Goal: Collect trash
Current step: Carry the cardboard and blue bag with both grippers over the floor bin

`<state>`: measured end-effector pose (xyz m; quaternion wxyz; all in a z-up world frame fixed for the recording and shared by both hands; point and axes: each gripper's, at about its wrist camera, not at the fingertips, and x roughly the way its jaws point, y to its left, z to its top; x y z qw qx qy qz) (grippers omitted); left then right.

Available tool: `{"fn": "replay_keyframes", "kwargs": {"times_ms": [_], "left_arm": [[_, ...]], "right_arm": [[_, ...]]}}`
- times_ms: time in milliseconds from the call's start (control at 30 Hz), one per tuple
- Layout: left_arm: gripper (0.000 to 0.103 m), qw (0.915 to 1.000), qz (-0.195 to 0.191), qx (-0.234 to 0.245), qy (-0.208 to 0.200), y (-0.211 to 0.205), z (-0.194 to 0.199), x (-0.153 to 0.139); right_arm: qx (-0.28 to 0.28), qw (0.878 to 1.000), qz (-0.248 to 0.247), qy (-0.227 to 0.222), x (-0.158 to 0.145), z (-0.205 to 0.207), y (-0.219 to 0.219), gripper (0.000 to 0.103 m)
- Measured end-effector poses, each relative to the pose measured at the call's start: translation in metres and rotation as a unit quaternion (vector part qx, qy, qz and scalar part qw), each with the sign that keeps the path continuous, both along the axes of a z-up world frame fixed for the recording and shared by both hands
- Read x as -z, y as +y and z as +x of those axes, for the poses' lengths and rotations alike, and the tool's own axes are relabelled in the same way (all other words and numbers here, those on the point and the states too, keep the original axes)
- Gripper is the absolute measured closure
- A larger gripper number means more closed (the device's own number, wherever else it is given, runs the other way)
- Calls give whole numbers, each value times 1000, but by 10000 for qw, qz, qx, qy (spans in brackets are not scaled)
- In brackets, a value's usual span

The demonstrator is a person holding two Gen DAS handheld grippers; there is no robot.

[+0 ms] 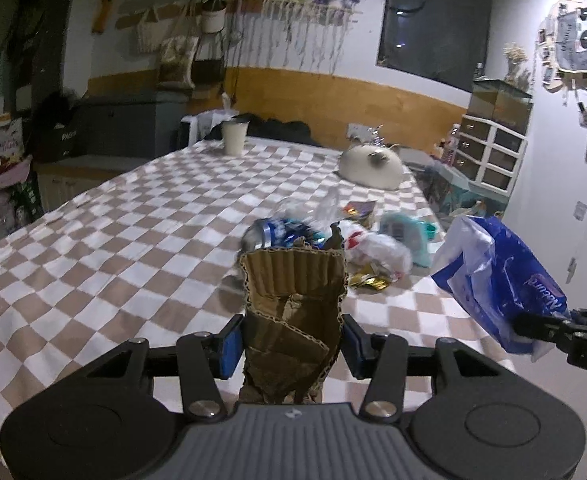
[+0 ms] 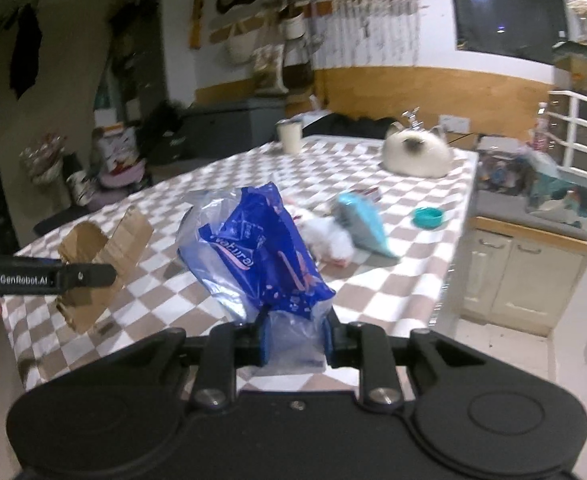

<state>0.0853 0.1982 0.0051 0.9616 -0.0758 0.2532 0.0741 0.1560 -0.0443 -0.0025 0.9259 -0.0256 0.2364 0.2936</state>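
My left jaws (image 1: 291,344) are clamped on a torn piece of cardboard (image 1: 293,300), its long axis standing up and away from me; my right jaws (image 2: 295,340) pinch the lower end of a blue plastic bag (image 2: 259,248), which rises slack above them; no earlier view, so I say nothing of their travel. The bag hangs to the right of the cardboard, near but apart; the cardboard must go rightward into it, I judge. The remaining trash (image 1: 333,240) lies ahead on the checked tabletop (image 1: 113,240), nearer my left. The right view shows a teal bowl (image 2: 427,217); the left view shows a crushed can (image 1: 271,232).
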Motion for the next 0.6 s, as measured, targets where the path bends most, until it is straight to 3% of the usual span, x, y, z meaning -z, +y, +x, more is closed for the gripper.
{"fn": "replay_keyframes", "kwargs": {"times_ms": [600], "left_arm": [[52,9949,12,994,-187,-109,20,-7]], "right_arm": [[1227,9922,167,-149,-9,-26,-106,78]]}}
